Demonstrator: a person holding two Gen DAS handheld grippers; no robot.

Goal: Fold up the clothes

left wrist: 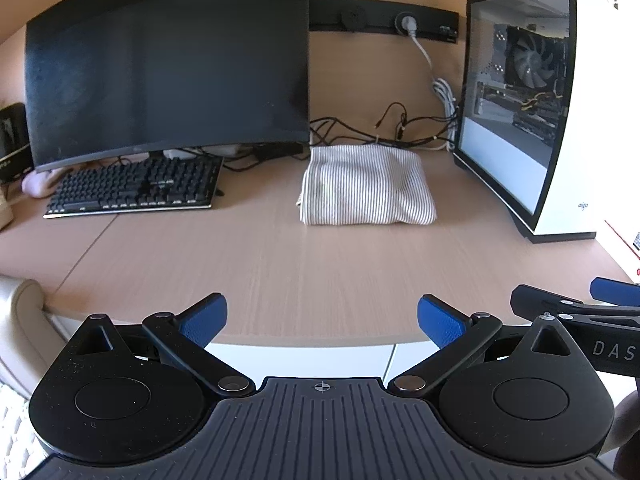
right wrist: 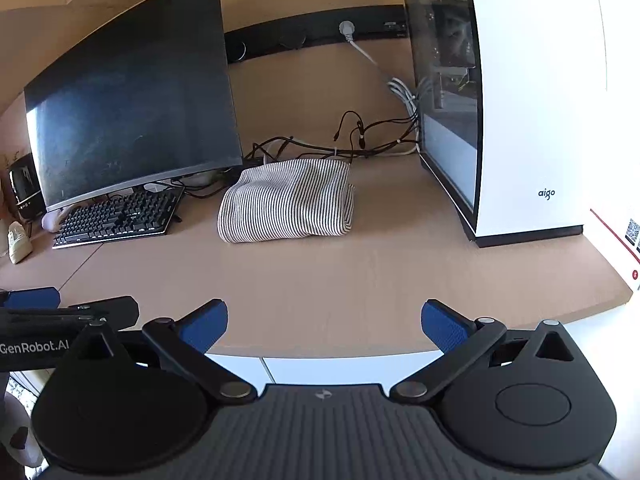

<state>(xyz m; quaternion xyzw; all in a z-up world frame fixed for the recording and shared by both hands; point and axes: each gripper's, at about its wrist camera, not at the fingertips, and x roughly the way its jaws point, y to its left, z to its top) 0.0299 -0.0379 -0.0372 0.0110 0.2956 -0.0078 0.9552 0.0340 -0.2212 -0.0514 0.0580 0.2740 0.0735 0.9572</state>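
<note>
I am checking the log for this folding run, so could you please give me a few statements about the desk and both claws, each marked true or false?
1. The striped garment lies folded on the desk. True.
2. The left claw is shut on the garment. False: its jaws stand open near the desk's front edge, apart from the cloth.
3. The garment sits between the monitor and the white computer case. True.
4. The keyboard rests on top of the garment. False: it lies apart, under the monitor.
5. The right claw is open and holds nothing. True.
</note>
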